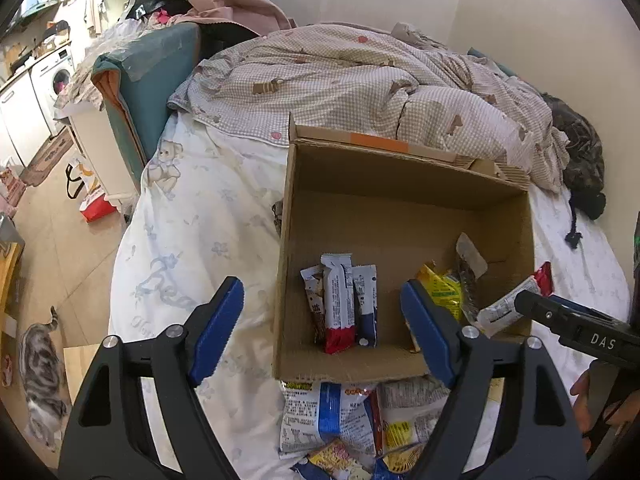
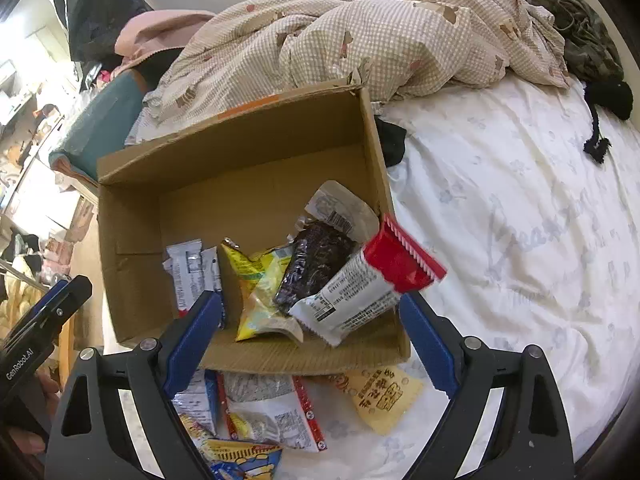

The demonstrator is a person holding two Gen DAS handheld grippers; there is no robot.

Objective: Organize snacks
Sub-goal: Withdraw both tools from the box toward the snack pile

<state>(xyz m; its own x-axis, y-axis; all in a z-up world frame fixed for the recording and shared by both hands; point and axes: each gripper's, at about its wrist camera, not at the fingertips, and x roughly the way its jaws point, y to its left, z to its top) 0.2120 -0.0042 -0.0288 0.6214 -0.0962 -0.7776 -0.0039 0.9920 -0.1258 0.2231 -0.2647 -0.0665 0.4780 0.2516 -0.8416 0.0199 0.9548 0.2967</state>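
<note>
An open cardboard box (image 1: 400, 184) (image 2: 132, 264) stands on the bed. Against its left side lie three bar packets (image 1: 344, 300) (image 2: 188, 272). On the right, a yellow packet (image 2: 260, 280) (image 1: 440, 288) and a dark packet (image 2: 316, 260) lie piled. A white-and-red packet (image 2: 360, 280) (image 1: 508, 308) rests on them, its red end sticking over the right rim. My left gripper (image 1: 322, 292) hangs open over the box's near left part, nothing between its fingers. My right gripper (image 2: 310, 304) is open over the near right corner, just short of the white-and-red packet. Several loose snack packets (image 1: 340, 412) (image 2: 272, 408) lie before the box.
A checked quilt (image 1: 340, 76) is bunched behind the box, with a dark patterned garment (image 1: 576, 148) to its right. A flat yellow packet (image 2: 380, 396) lies on the white sheet (image 2: 520, 220). A tabby cat (image 1: 40, 364) is on the floor left of the bed.
</note>
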